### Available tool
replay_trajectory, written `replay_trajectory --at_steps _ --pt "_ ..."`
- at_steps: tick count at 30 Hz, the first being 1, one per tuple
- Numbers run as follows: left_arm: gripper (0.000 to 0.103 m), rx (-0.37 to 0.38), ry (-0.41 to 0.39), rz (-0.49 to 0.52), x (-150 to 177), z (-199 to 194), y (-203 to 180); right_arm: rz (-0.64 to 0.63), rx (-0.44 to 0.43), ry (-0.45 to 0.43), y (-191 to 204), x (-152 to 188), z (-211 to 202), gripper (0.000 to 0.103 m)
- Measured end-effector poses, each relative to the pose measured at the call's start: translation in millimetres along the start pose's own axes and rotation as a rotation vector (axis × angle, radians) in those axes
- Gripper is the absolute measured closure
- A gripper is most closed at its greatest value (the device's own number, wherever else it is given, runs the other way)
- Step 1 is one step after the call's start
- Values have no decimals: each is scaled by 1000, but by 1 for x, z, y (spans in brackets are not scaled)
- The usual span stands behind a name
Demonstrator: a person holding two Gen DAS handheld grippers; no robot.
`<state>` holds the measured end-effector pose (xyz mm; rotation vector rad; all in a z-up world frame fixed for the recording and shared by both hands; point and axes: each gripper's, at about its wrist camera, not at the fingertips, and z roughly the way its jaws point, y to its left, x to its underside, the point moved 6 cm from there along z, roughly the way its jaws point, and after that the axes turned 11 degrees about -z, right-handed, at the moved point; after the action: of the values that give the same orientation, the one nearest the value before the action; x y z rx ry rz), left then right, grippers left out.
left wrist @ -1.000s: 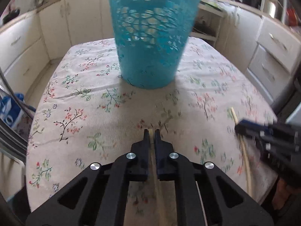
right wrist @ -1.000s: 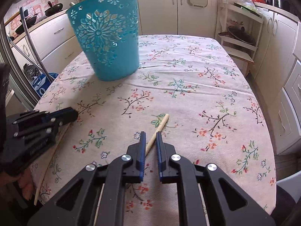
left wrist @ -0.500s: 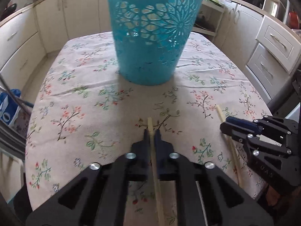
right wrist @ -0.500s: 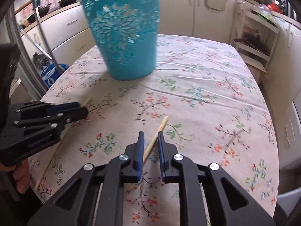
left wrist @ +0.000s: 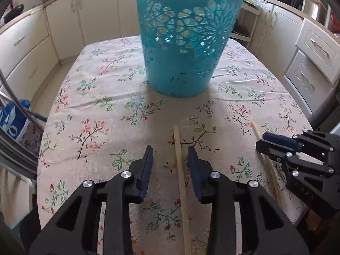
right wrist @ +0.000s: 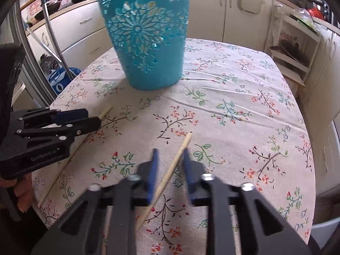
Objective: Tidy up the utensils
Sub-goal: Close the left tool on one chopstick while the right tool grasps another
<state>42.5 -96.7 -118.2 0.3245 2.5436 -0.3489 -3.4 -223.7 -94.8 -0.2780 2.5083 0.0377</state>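
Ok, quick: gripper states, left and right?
Left gripper: open, jaws just been opening, chopstick loose between them.
Right gripper: open, second chopstick between the jaws, unclamped.

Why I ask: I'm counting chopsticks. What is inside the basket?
The basket wall hides its inside; the cut-outs show only pale patches, nothing identifiable. Outside it, one chopstick and a second chopstick lie on the cloth.

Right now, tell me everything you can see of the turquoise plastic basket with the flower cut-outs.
The turquoise plastic basket is a round bin that tapers to a narrower solid base. Its upper wall is pierced with flower-pattern cut-outs, one large blossom among smaller ones. It stands upright on the floral tablecloth, towards its far end; nothing else touches it. What it holds cannot be seen.
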Motion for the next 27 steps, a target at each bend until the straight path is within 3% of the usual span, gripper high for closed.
replay_trajectory --at_steps 1,5,7,10,12,15,23,27 --pt "97 6 5 4 -1 1 0 -9 -16 2 2 0 0 92" --pt "97 12 9 8 -3 -3 -2 -2 -19 15 -1 1 -1 92" --pt "95 -4 30 15 -1 -2 -2 19 -28 19 -4 3 -2 80" --pt "95 -28 18 52 2 1 -6 -7 -6 17 0 3 -2 79" --pt "97 -27 11 63 0 2 -8 -37 18 16 4 2 -1 79" --pt "98 -9 7 59 -1 -2 -10 -18 0 17 4 2 -1 92" --pt "97 -49 0 68 3 -2 -7 -14 12 16 3 4 -3 92" --pt "98 -31 -7 72 3 -3 -8 -7 16 -5 2 6 -3 92"
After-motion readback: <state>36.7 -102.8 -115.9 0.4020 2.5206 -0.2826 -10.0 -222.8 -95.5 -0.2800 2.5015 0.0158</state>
